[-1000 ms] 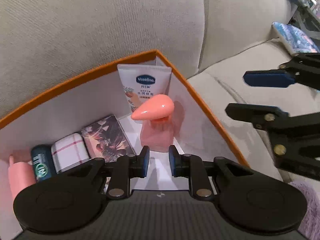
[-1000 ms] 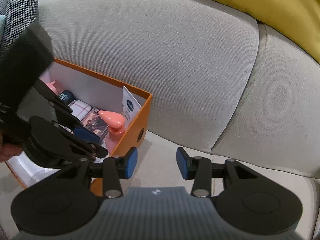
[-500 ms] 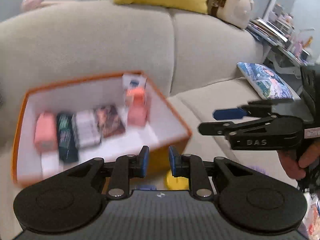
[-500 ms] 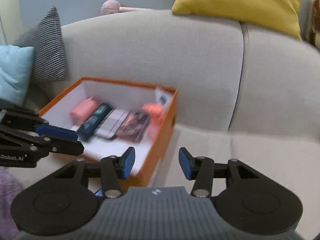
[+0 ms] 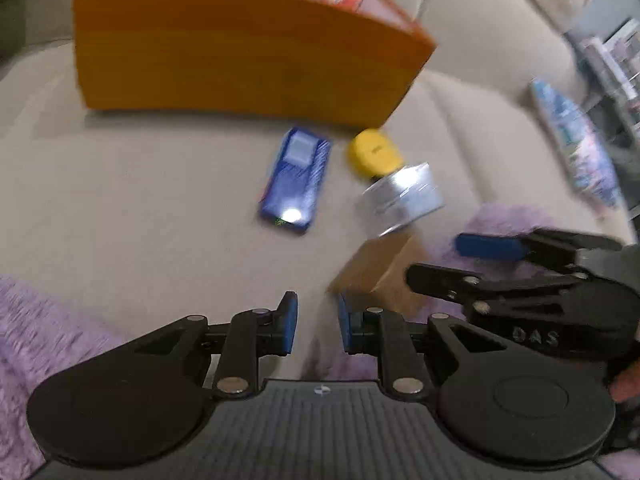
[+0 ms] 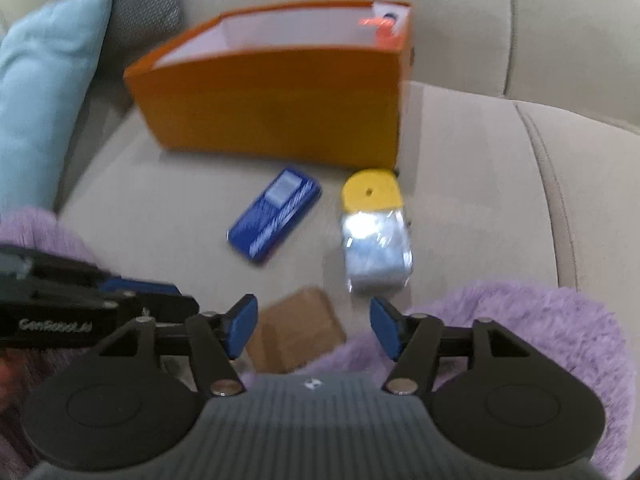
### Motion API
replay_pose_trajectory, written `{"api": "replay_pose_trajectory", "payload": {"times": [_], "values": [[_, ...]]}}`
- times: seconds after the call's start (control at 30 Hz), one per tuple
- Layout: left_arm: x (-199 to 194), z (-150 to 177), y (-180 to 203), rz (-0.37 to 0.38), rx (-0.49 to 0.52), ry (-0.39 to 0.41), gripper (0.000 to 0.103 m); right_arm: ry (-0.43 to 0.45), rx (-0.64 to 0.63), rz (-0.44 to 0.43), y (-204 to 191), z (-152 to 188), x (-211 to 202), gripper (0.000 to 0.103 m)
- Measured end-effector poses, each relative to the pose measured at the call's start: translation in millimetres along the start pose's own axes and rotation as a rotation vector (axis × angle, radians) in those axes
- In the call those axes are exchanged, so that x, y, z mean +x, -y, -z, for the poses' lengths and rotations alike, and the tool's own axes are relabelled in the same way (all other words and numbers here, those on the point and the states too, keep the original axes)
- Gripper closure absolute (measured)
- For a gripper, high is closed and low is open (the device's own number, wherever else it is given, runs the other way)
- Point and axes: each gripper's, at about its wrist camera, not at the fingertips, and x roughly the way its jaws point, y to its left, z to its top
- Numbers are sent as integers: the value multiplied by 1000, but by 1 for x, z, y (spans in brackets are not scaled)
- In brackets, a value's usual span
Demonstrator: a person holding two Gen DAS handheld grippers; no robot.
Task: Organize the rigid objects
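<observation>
An orange box (image 5: 240,68) (image 6: 280,112) stands on the sofa seat with a pink bottle (image 6: 386,30) showing at its far right corner. In front of it lie a blue flat case (image 5: 294,180) (image 6: 276,216), a silver jar with a yellow lid (image 5: 396,192) (image 6: 374,240) on its side, and a brown cardboard box (image 5: 380,276) (image 6: 294,330). My left gripper (image 5: 316,320) is open and empty, just left of the cardboard box. My right gripper (image 6: 312,326) is open and empty, above the cardboard box.
A purple fluffy blanket (image 6: 520,328) (image 5: 36,320) covers the seat's front edge. A light blue cushion (image 6: 44,92) leans at the left. A patterned cushion (image 5: 576,140) lies at the right. The sofa backrest (image 6: 520,20) rises behind the box.
Both grippers have pulled back out of and away from the orange box and dropped toward the loose items on the seat. The right gripper's jaws have opened wider.
</observation>
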Motion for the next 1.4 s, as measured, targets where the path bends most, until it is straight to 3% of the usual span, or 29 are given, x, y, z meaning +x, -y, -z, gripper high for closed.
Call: {"api": "replay_pose_trajectory", "payload": {"times": [0.13,0.27,0.4,0.6,0.67,0.87,1.1,1.23,1.4], "values": [[-4,2,2,-59,52,21,78,-13,-95,33,-17,7,5,32],[-13,4,-2,-35,46,66,77,-14,-188,65,-32,4,9,31],[-19,8,-9,-71,31,93,77,-34,-271,115,-44,-4,16,31],[-23,12,-14,-64,22,109,77,-77,-300,146,-48,-9,30,31],[-25,13,-14,-58,28,116,77,-92,-291,148,-46,-8,32,36],[-31,13,-19,-54,-2,146,77,-89,-223,104,-41,-10,27,40],[-42,13,-36,-124,-71,195,77,26,-145,-36,-59,-34,28,41],[-39,12,-40,-133,-80,179,77,-31,-154,-50,-60,-25,36,41],[-30,9,-39,-81,-76,148,77,-113,-98,-84,-51,-6,42,41]]}}
